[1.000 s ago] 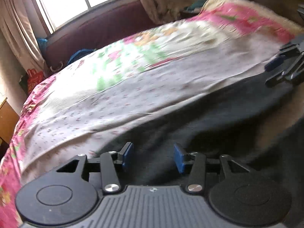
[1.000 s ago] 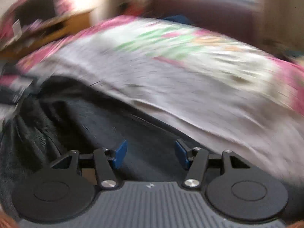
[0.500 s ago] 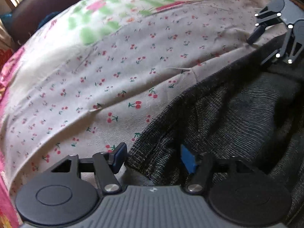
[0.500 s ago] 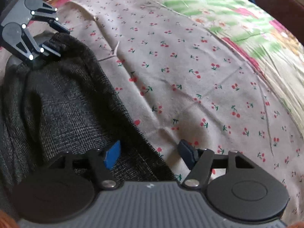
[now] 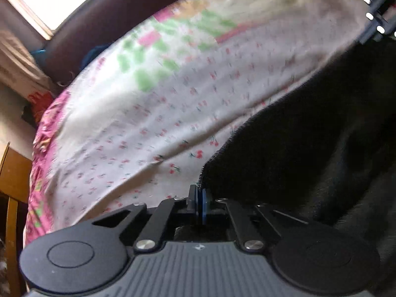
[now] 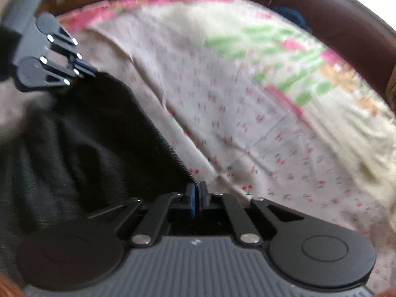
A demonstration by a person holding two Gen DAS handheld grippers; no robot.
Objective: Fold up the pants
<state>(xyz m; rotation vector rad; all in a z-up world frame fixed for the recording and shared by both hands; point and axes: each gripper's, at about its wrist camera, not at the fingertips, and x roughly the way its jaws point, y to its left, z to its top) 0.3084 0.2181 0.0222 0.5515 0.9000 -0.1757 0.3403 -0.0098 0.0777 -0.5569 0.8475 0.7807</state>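
- dark, near-black knit pants (image 5: 321, 136) lay rumpled over the cherry-print sheet
- one edge ran taut, its two corners pinched
- fabric sagged in folds behind that edge

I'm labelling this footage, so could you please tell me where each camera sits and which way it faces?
Left wrist: on the left hand-held gripper, looking along its fingers across the bed sheet; pads pinch the black pants.
Right wrist: on the right hand-held gripper, facing the same sheet, pads shut on the pants' edge.
Shared: pants, sheet, and each view shows the other gripper.
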